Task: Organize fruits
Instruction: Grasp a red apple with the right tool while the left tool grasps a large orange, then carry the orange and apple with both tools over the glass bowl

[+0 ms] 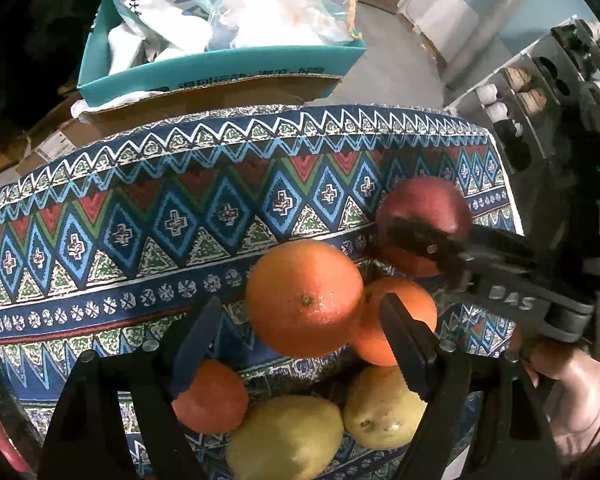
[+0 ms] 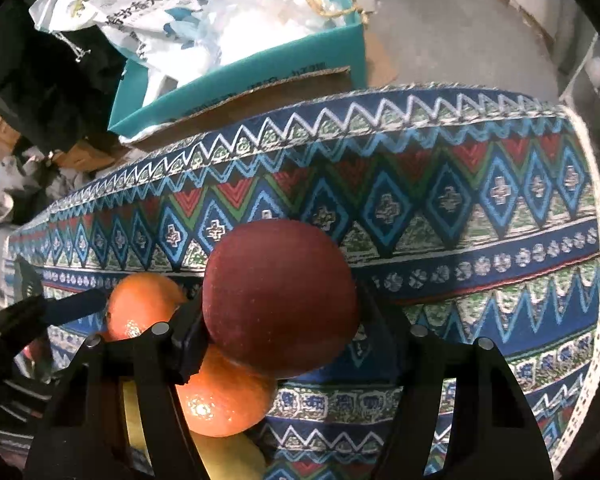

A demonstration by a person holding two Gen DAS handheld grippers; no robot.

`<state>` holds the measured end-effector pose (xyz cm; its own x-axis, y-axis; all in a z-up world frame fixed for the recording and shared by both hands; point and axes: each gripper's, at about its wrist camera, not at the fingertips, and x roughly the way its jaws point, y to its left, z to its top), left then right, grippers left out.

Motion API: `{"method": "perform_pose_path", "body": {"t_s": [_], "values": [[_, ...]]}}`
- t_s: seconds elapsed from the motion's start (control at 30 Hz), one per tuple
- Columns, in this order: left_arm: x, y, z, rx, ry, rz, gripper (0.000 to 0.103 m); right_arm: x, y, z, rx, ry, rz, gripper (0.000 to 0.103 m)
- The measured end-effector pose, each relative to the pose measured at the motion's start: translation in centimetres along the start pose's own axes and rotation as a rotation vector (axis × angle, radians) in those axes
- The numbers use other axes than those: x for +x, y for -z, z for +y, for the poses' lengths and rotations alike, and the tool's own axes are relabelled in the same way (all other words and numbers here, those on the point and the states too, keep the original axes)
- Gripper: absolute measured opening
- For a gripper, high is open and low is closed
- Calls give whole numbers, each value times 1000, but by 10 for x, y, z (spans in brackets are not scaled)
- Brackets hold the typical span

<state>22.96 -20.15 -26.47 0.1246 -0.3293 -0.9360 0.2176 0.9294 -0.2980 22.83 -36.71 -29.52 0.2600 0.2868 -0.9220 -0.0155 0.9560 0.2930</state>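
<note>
Red apple (image 2: 280, 300) sits clamped in your right gripper (image 2: 284, 320) jaws, above the oranges (image 1: 304, 298) mid-surface; your left gripper (image 1: 300, 344), jaws spread, faces the nearest orange.

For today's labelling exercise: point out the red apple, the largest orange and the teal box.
red apple (image 2: 280, 296), right wrist view, middle of its skin.
largest orange (image 1: 304, 298), left wrist view, beside its navel.
teal box (image 1: 220, 70), left wrist view, front wall.
</note>
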Motion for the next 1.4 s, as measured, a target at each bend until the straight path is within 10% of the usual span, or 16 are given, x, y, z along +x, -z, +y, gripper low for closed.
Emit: {"method": "perform_pose_path", "body": {"t_s": [0.5, 1.4], "values": [[25, 1, 13, -88, 116, 27, 71, -55, 16, -18, 62, 30, -118, 68], [-63, 29, 12, 30, -67, -186, 69, -98, 43, 36, -111, 62, -203, 68]]}}
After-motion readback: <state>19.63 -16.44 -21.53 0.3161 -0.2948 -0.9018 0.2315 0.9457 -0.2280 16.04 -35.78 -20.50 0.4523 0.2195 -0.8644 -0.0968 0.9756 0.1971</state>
